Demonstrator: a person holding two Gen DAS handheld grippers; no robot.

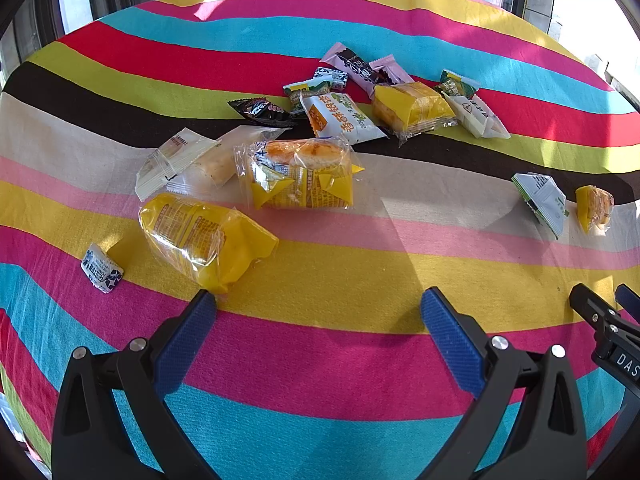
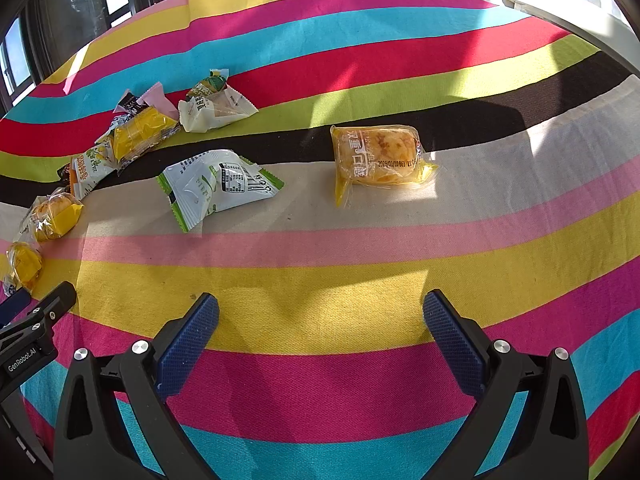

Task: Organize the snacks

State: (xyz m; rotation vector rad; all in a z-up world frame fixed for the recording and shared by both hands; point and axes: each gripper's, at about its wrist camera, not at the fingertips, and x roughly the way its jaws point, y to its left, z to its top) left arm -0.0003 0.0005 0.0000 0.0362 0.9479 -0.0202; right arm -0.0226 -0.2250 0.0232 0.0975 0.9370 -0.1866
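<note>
Both tongs, left [image 1: 318,312] and right [image 2: 320,312], gape empty. The yellow cake packet [image 1: 204,240] just ahead of the left fingertip looks light, soft and crinkly; pinch across its middle.

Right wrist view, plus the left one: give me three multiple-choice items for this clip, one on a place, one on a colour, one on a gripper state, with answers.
1. In the right wrist view, where does the green-edged white packet lie relative to the lone yellow cake packet?
A. left of it
B. right of it
C. on top of it

2. What colour are the gripper pads?
A. red
B. blue
C. white

3. What state is the left gripper in?
A. shut on a packet
B. open, holding nothing
C. shut, empty

Answers: 1 A, it sits apart on the striped tablecloth to the cake's left. 2 B, both textured pads show blue. 3 B, its fingers stand wide apart over bare cloth; the right gripper looks the same.
</note>
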